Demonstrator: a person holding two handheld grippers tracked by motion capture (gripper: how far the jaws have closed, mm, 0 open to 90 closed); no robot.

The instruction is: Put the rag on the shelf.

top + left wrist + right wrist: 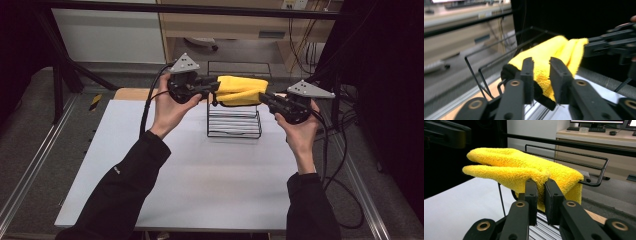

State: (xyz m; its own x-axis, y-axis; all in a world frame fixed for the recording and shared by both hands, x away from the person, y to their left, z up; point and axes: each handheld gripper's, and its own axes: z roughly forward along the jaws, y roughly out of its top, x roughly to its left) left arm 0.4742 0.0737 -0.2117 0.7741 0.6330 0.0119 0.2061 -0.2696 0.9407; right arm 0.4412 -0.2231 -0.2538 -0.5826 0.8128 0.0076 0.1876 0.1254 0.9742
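From the high view we see a person's two hands, in black sleeves, each holding a gripper at one end of a folded yellow cloth [241,90] that lies over the top of a black wire rack [234,122] on a white table [200,175]. The left gripper [216,91] meets the cloth's left end and the right gripper [263,96] its right end, so the cloth spans the gap between the two, with the rack standing just below both sets of jaws. A grey three-cornered plate [184,64] tops each gripper, and black cables trail down from them past the wrists.

In the left gripper view we look along the left gripper [541,72], whose jaws stand a little apart with the cloth [549,57] pinched between them; no earlier frame lets us judge more. The cloth runs away from these jaws toward the other gripper [609,46] at upper right. Rack wires [486,65] lie just left of the jaws.

In the right gripper view we find the right gripper [541,195] clamped on a fold of the cloth [519,165], its jaws nearly together. The cloth stretches up and left from the jaws, and the rack's top rail [579,161] runs just beyond them to the right.
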